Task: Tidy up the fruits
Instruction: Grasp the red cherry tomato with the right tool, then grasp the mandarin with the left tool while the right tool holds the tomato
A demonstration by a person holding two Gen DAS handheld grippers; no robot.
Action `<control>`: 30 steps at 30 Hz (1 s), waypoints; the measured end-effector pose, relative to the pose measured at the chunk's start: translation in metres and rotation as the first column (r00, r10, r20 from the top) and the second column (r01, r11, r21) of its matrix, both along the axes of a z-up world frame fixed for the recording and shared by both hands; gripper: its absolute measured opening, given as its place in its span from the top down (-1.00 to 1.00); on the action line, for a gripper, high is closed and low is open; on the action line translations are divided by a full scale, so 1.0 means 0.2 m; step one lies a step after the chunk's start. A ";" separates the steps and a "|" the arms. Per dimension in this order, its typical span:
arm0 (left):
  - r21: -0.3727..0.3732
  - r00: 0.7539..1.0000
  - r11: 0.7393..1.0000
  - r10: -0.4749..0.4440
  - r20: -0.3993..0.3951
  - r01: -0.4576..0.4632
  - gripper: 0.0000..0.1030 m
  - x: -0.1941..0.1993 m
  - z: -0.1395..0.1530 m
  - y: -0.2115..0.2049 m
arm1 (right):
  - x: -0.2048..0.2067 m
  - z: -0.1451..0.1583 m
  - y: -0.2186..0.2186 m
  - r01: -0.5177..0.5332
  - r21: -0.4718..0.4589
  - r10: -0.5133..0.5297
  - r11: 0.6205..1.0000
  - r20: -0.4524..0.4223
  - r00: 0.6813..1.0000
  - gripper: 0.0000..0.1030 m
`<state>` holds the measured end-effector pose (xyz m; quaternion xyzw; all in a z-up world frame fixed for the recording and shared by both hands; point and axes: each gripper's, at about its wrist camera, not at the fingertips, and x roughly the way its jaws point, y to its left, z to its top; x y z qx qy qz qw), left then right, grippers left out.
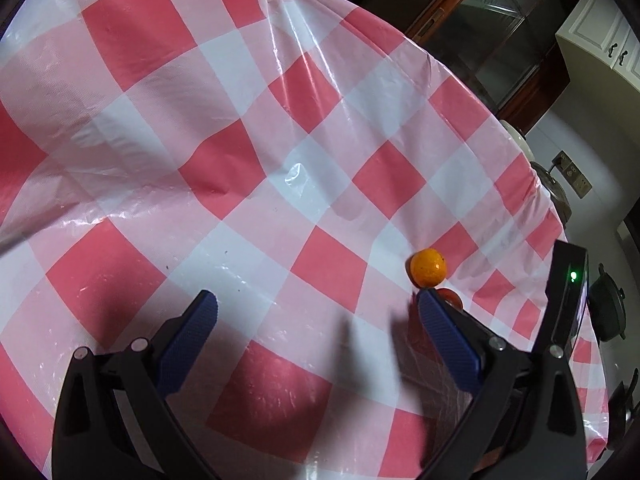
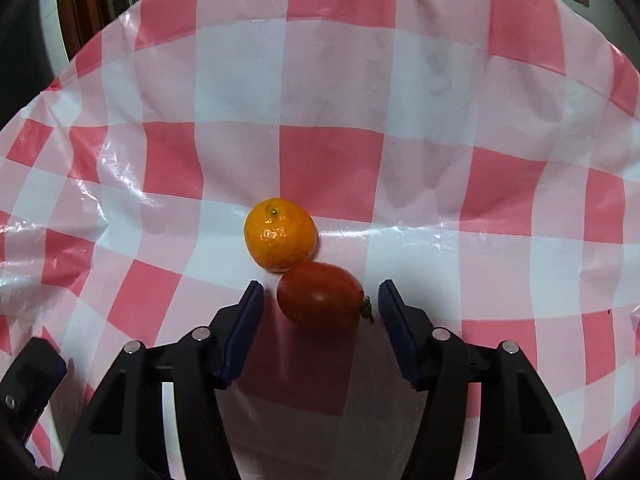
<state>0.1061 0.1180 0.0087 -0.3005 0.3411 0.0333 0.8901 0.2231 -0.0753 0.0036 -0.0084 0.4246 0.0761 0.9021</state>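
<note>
Lying on the checked table (image 2: 420,80), tomato (image 2: 320,294) touches orange (image 2: 280,238) and sits between right tool (image 2: 321,294) pads, ungripped; left tool (image 1: 316,312) gapes, empty

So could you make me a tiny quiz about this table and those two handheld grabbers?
1. True or false: the round orange citrus fruit touches the oval red tomato.
2. Which fruit lies between the right gripper fingers? A citrus, B tomato.
3. What covers the table?

Key: 1 true. 2 B, not yet pressed. 3 A red-and-white checked plastic tablecloth. The left gripper is open and holds nothing.
</note>
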 end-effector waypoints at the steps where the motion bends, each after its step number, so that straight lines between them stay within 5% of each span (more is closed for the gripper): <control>1: 0.001 1.000 1.000 -0.002 -0.001 0.002 -0.96 0.00 0.00 0.00 | 0.01 0.00 0.01 -0.004 -0.012 0.004 1.000 0.000 1.000 -0.09; 3: 0.005 1.000 1.000 -0.006 -0.002 0.006 -0.96 0.00 0.00 -0.01 | 0.01 0.00 0.01 -0.001 -0.021 0.001 1.000 0.008 1.000 0.17; 11: 0.029 1.000 0.999 -0.021 -0.005 0.021 -0.96 0.01 0.00 -0.03 | -0.32 0.05 -0.27 0.108 0.043 -0.111 0.993 0.066 0.992 0.19; 20: 0.111 0.998 0.993 -0.051 0.021 0.048 -0.96 -0.01 0.03 -0.10 | -0.69 0.02 -0.84 0.370 0.254 -0.402 0.894 0.084 0.912 0.19; 30: 0.273 0.994 0.957 -0.107 0.030 0.095 -0.96 -0.04 0.08 -0.24 | -0.71 0.01 -0.95 0.366 0.395 -0.425 0.843 0.070 0.903 0.19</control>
